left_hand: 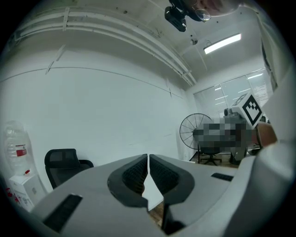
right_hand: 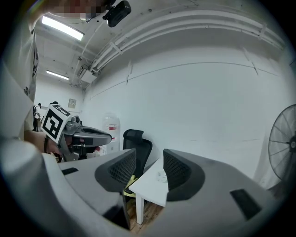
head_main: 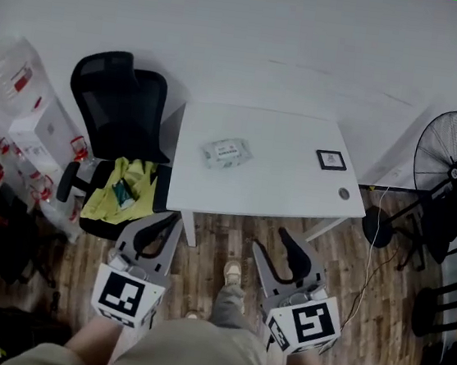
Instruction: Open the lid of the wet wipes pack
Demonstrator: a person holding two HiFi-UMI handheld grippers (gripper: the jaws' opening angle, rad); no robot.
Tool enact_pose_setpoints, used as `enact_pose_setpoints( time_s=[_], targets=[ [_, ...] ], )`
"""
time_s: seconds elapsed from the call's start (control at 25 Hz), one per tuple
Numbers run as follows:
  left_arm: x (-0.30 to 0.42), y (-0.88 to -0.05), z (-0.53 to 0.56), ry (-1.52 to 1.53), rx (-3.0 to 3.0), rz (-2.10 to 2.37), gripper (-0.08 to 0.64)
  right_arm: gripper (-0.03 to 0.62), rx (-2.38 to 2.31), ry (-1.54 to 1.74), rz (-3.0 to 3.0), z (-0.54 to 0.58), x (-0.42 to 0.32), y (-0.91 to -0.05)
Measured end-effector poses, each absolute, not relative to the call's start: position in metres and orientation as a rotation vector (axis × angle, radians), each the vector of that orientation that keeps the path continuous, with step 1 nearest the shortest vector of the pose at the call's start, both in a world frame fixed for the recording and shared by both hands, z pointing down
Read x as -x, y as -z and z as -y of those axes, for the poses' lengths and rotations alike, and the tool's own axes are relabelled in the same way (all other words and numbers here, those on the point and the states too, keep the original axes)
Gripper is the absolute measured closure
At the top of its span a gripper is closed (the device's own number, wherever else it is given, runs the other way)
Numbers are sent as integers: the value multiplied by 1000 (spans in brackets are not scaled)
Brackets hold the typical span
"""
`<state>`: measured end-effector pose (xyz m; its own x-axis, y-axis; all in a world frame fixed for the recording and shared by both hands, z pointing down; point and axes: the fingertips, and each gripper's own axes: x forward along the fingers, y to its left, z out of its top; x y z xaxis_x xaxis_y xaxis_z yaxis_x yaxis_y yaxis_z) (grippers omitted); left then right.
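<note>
On bench (head_main: 268, 195) middle | wipes pack (head_main: 225, 152) lies flat | we hold both grippers over floor (head_main: 203, 272), short of bench edge, well apart from pack | left gripper (head_main: 176, 217) jaws pressed together, empty | right gripper (head_main: 272, 241) jaws apart, empty

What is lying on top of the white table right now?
On the white table: a wet wipes pack, a small black-framed square and a round grey disc. Whatever lies beneath the pack is covered.

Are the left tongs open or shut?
Shut. In the left gripper view the left tongs meet with only a thin slit between them, nothing held.
</note>
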<state>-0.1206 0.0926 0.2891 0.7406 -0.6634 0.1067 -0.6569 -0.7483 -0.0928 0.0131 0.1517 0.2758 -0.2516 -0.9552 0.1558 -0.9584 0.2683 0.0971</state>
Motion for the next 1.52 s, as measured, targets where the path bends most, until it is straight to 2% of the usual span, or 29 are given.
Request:
enact_pose_setpoints(
  time_s=[1.0, 1.52],
  targets=[
    [-43, -319, 153, 417, 2811, -1406, 528, 399, -1396, -129, 2465, 131, -167, -339],
    [-56, -334, 186, 514, 2758, -1478, 528, 400, -1249, -126, 2475, 174, -180, -359]
  ],
)
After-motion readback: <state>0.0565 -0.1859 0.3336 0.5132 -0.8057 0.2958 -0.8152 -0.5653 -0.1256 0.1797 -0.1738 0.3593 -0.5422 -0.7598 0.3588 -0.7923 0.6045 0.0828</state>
